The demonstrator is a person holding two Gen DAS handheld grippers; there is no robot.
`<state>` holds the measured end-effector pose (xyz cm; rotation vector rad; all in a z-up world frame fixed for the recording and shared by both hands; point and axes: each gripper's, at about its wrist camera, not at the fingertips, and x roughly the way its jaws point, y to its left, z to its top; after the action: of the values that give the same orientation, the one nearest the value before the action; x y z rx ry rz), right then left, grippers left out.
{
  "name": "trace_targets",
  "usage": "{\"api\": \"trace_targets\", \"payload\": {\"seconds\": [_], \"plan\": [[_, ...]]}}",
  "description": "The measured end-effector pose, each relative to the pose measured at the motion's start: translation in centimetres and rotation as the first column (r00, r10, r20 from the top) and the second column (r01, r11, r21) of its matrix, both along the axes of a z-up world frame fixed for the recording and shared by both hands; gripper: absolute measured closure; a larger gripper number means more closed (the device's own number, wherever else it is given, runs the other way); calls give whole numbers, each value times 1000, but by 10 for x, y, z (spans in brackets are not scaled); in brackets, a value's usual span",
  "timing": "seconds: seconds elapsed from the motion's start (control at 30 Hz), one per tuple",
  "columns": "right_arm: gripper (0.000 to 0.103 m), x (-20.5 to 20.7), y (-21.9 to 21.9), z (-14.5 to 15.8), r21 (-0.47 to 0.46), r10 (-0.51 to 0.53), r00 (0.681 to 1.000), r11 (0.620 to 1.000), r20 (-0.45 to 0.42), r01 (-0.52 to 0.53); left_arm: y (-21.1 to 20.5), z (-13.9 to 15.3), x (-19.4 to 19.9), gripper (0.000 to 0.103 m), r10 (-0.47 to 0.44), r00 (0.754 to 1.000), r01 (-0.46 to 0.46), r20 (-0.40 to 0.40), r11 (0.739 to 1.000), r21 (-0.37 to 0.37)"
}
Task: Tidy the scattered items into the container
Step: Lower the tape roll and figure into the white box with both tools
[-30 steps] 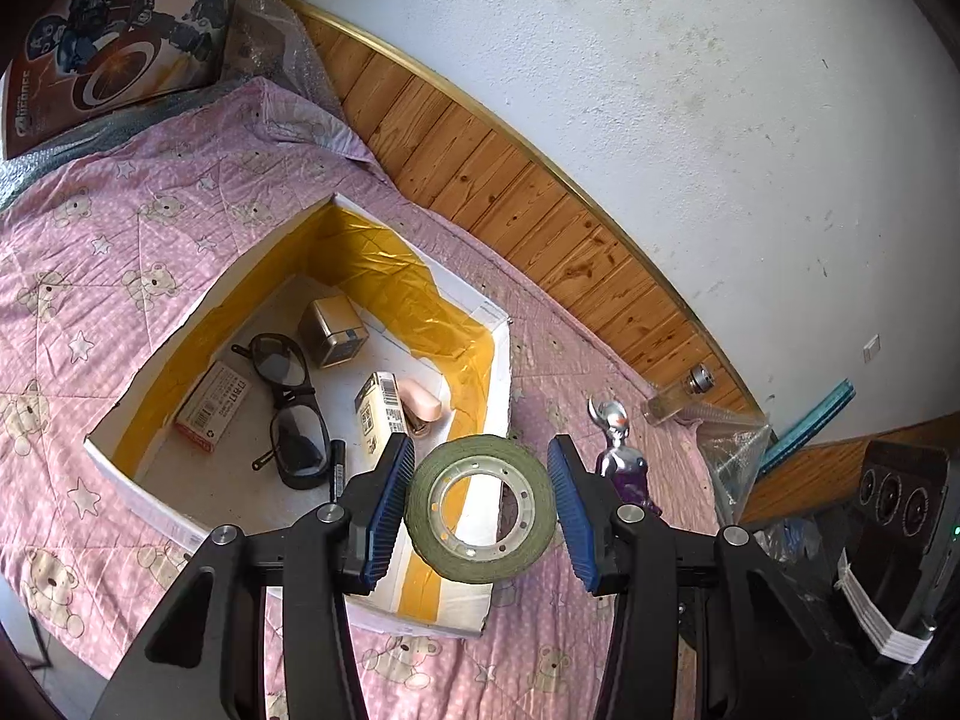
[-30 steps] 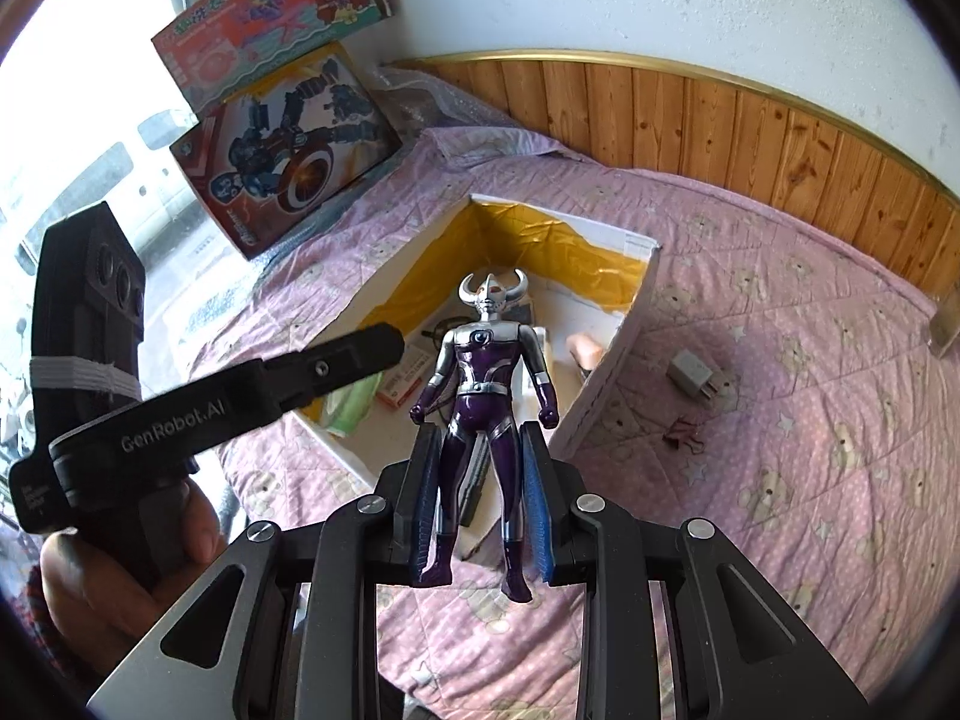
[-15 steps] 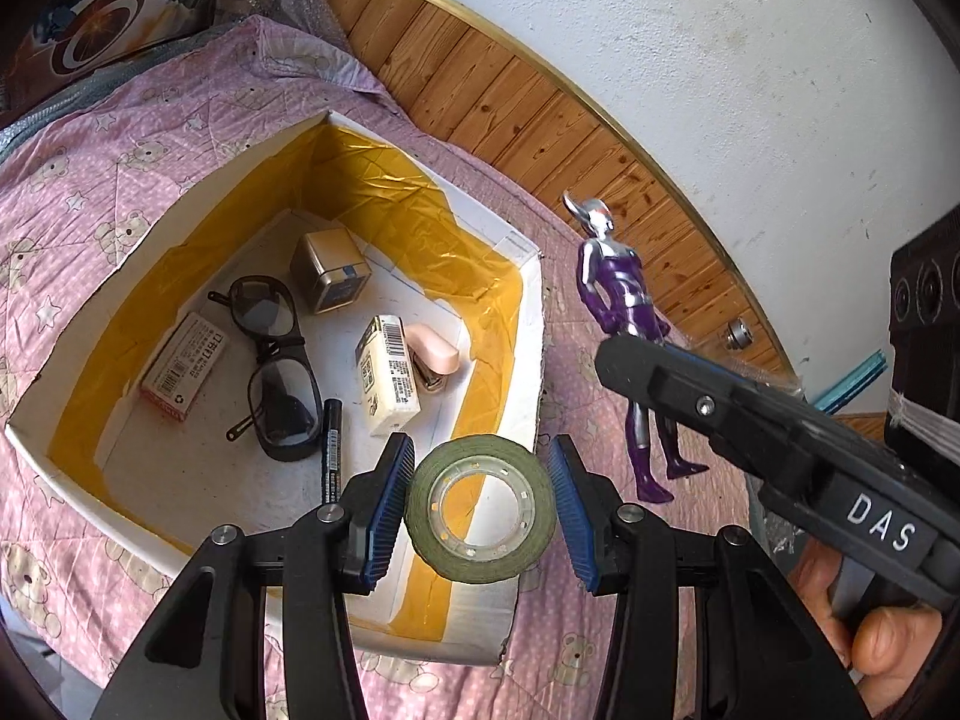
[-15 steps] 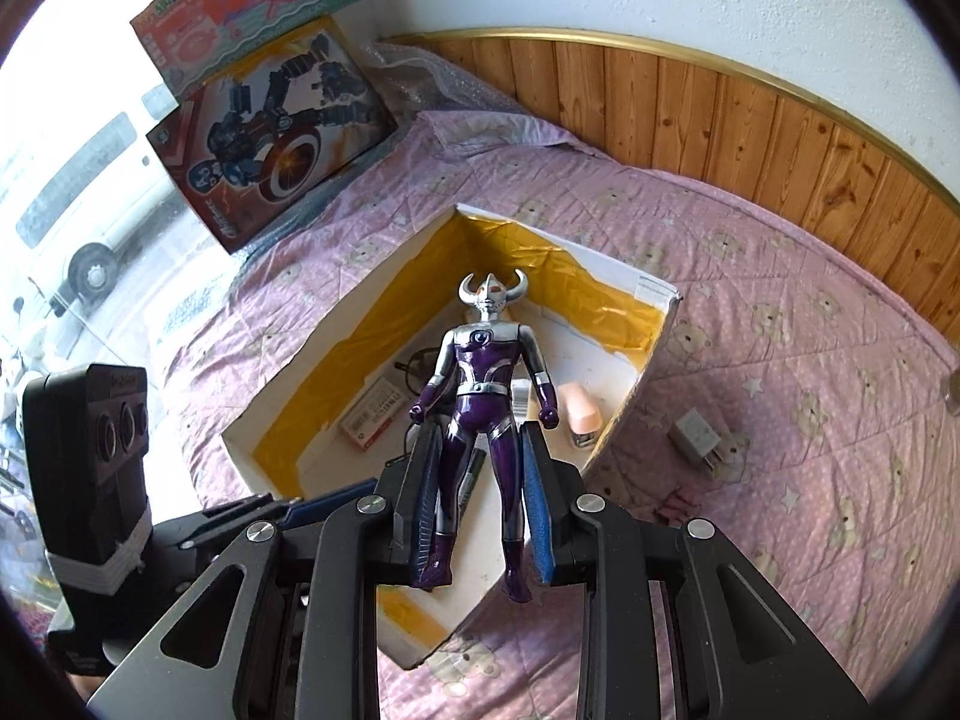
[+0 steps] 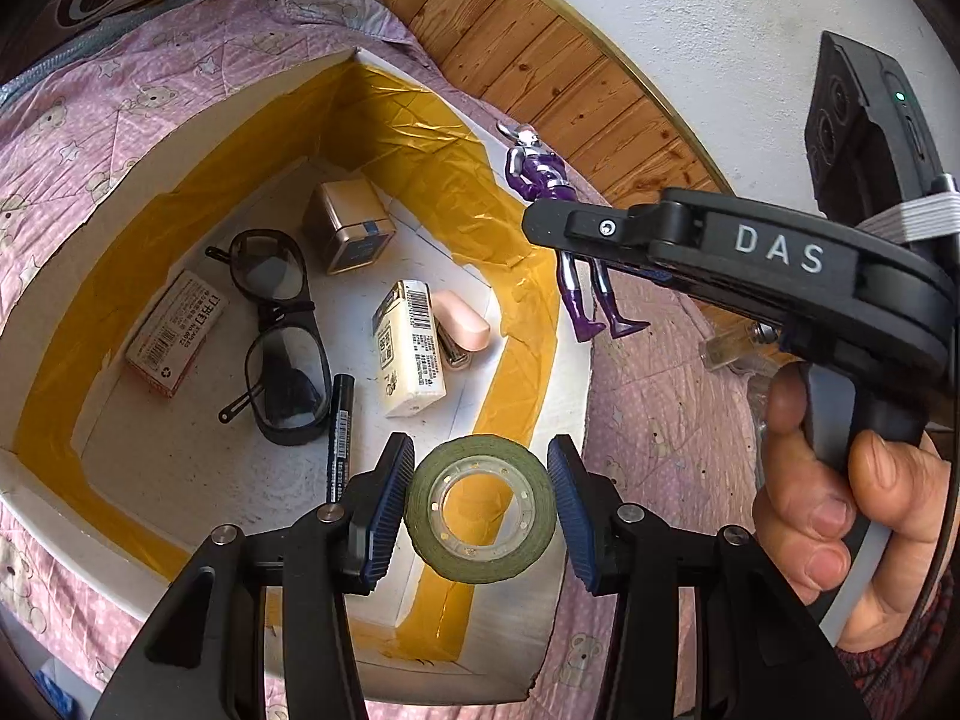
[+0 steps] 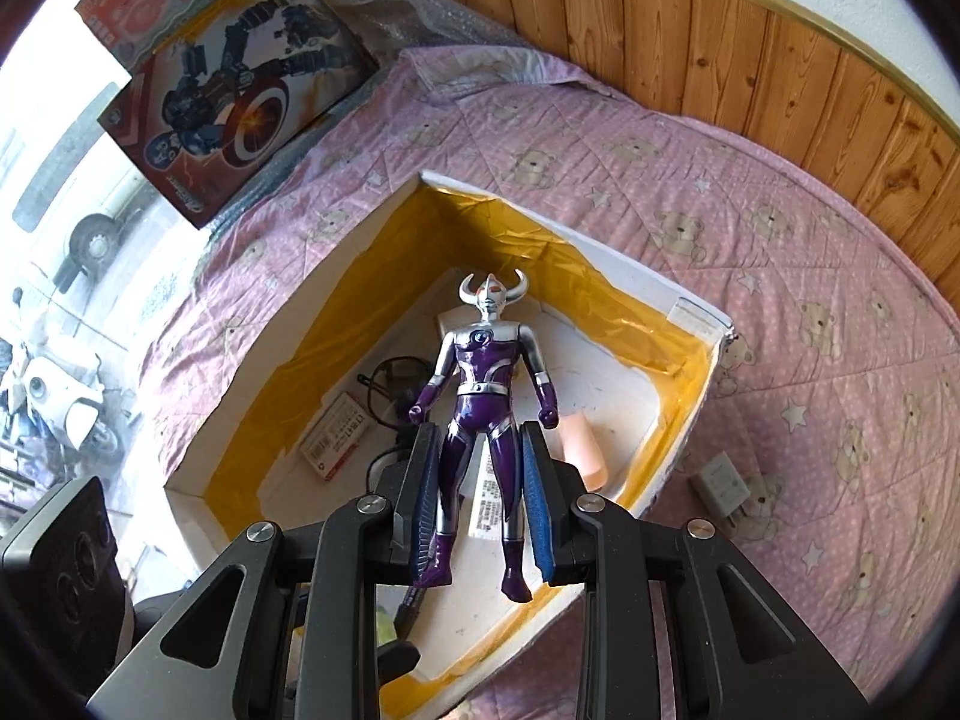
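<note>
1. Left wrist view: the left gripper (image 5: 480, 501) pinches a round roll of green tape (image 5: 480, 507) by its sides, with ribbed blue pads (image 5: 390, 504) pressed on it. The roll has a clear plastic ring in the middle. It hangs over the near edge of the white box (image 5: 54, 516), which is lined with shiny, crinkly yellow tape. Inside the box lie dark glasses (image 5: 276, 330), a black pen (image 5: 339, 432), a cream packet (image 5: 408, 348), a pink stapler (image 5: 462, 327), a gold tin (image 5: 348, 222) and a small red and white pack (image 5: 177, 330).
2. At 3 o'clock, the person's right hand (image 5: 840, 498) wraps round a black handle. The right gripper reaches toward 10 o'clock.
3. Right wrist view: the right gripper (image 6: 480, 498) squeezes the legs of a smooth purple and silver toy figure (image 6: 483, 384) with horns. It stands upright over the box. A white plug (image 6: 720, 486) lies on the pink bear quilt (image 6: 810, 360) at 3 o'clock.
</note>
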<state>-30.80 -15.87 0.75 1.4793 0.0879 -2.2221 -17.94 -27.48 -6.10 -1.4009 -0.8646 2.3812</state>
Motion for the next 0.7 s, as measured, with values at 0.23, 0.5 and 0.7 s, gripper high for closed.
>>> {"api": "trace_targets", "payload": {"seconds": [0.23, 0.5, 0.7], "plan": [[76, -31, -8, -22, 45, -4, 999, 999, 51, 1, -10, -16, -13, 55, 32, 997, -35, 72, 998, 43], [76, -58, -13, -43, 75, -21, 995, 997, 95, 13, -3, -25, -19, 55, 4, 994, -8, 109, 999, 40], [74, -73, -19, -56, 93, -26, 994, 996, 105, 16, -6, -30, -25, 55, 3, 992, -9, 126, 999, 44]]}}
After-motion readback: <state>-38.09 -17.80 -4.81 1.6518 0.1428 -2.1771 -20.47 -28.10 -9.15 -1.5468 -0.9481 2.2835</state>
